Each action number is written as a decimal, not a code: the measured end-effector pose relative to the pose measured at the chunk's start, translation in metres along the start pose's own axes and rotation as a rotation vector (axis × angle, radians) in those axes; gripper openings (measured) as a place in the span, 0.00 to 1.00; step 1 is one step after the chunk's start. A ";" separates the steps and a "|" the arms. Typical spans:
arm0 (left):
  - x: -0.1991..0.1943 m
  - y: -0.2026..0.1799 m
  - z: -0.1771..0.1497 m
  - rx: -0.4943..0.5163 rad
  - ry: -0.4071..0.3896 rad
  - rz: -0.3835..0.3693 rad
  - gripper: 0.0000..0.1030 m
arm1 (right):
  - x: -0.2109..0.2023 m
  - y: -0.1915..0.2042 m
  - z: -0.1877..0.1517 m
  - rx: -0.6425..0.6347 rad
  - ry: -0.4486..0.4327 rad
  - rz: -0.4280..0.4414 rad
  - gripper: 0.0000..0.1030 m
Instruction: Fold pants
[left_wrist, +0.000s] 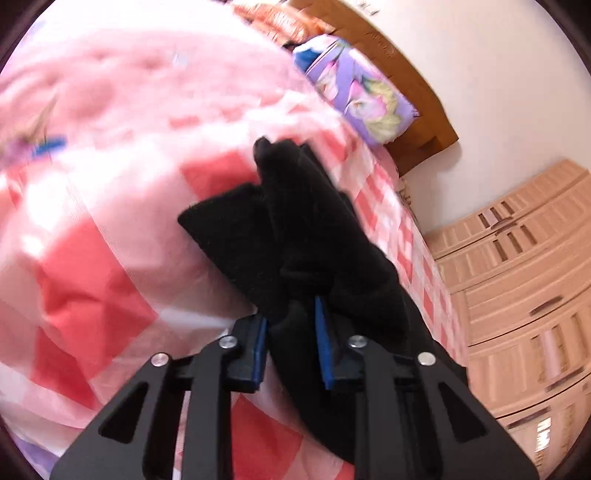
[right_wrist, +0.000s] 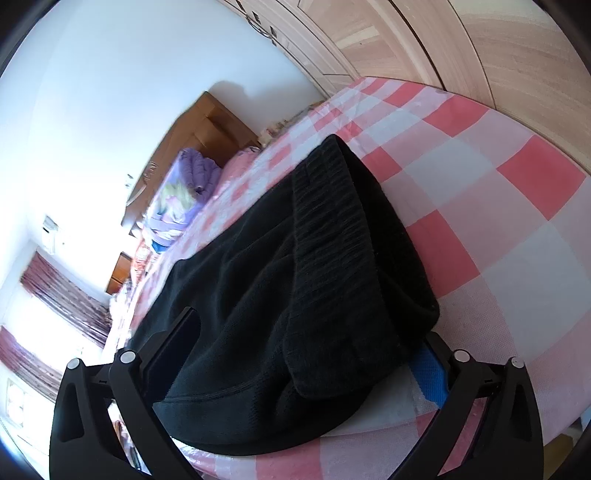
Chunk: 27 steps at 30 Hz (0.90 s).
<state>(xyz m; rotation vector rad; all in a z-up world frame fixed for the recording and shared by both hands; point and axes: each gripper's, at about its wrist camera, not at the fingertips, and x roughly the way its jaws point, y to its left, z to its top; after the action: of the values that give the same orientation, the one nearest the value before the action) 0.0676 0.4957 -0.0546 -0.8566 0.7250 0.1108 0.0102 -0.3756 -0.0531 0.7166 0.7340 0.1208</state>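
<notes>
The black pants (left_wrist: 306, 229) lie bunched on a pink and white checked bed sheet (left_wrist: 92, 280). My left gripper (left_wrist: 291, 317) is shut on a fold of the black fabric, which stands up between its blue pads (left_wrist: 323, 332). In the right wrist view the pants (right_wrist: 295, 295) show their ribbed waistband and fill the space between the fingers. My right gripper (right_wrist: 310, 343) is wide open around the waistband end; one blue pad (right_wrist: 430, 373) shows under the cloth, the other finger lies on top.
A folded purple floral quilt (left_wrist: 358, 96) lies by the wooden headboard (left_wrist: 417, 92). A pale wooden wardrobe (left_wrist: 524, 295) stands beside the bed, also in the right wrist view (right_wrist: 424, 33). The bed edge (right_wrist: 332, 461) is close below my right gripper.
</notes>
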 end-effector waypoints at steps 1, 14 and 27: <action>-0.010 -0.005 0.002 0.016 -0.031 0.001 0.19 | 0.000 -0.002 0.001 0.012 0.001 0.001 0.93; -0.036 0.059 0.003 -0.107 -0.109 0.031 0.27 | 0.002 -0.007 0.007 0.022 0.017 0.006 0.89; -0.066 -0.062 -0.008 0.252 -0.252 0.107 0.83 | 0.054 0.134 -0.019 -0.443 0.116 0.051 0.94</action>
<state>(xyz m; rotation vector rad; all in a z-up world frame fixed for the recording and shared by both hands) 0.0359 0.4615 0.0236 -0.5510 0.5337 0.2147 0.0573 -0.2452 -0.0083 0.3069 0.7659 0.3614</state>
